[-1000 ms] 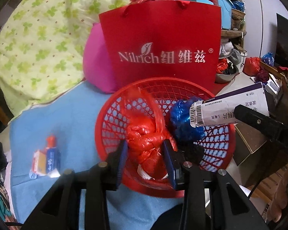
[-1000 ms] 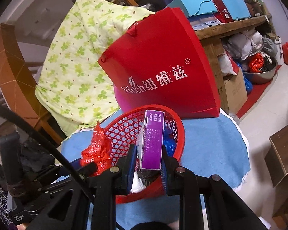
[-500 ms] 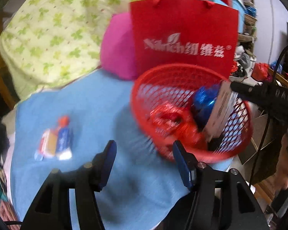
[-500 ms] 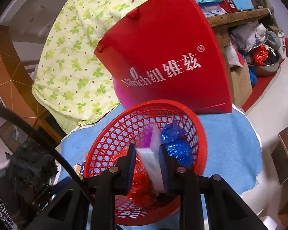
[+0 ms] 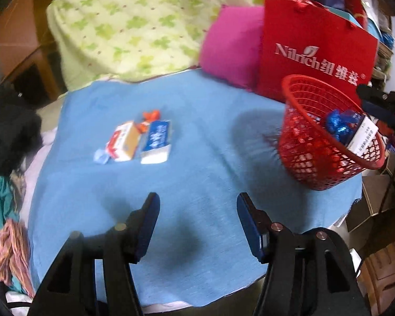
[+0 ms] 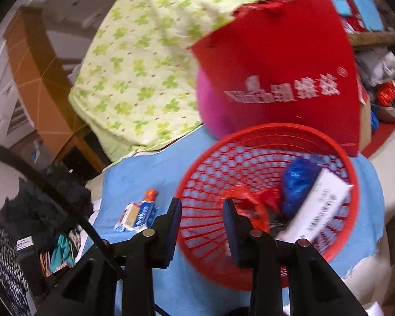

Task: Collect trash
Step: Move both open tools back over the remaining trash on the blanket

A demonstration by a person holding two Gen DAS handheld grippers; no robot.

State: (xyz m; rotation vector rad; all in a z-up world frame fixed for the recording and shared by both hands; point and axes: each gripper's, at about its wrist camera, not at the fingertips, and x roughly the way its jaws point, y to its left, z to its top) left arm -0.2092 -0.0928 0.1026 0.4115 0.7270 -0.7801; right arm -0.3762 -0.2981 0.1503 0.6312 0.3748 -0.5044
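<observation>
Basket (image 5: 326, 155) at counter's right edge, we see white box (image 6: 318, 210) inside | left tool (image 5: 197, 226) agape, empty | right tool (image 6: 201, 223) opening, nothing between | wrappers (image 5: 137, 142) mid-counter

The left gripper (image 5: 197, 223) has 2 black plastic arms with triangular cut-outs, silver screw heads — 2 on each arm — and flat dark-blue pads (image 5: 150, 218). The right gripper (image 6: 201, 223) is built the same, with blue pads (image 6: 230, 226); a black cable (image 6: 52, 189) curves past its left side.
</observation>
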